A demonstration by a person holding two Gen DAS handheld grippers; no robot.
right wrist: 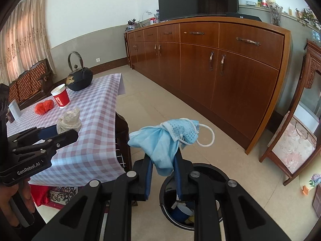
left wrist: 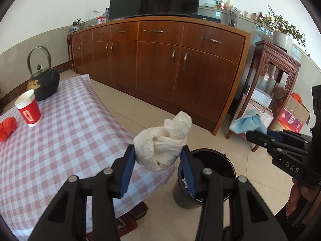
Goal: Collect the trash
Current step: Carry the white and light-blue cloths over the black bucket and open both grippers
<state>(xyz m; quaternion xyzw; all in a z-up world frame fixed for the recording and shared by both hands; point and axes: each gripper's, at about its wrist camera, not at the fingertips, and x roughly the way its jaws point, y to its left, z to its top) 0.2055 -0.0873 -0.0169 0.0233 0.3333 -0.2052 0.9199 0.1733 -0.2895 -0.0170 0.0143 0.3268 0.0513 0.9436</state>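
One crumpled white tissue wad (left wrist: 163, 140) is clamped between the fingers of the left gripper (left wrist: 158, 156), its long axis running up and away to a tip. One blue face mask (right wrist: 166, 138) is pinched by the fingers of the right gripper (right wrist: 163, 166), draped sideways with one ear loop hanging right. Both are held above the floor beside the table (left wrist: 66, 140); one black bin (right wrist: 210, 180) stands below. On the table one red paper cup (left wrist: 29, 108), one red crumpled bag (left wrist: 7, 127) and one black kettle (left wrist: 45, 82) are seen
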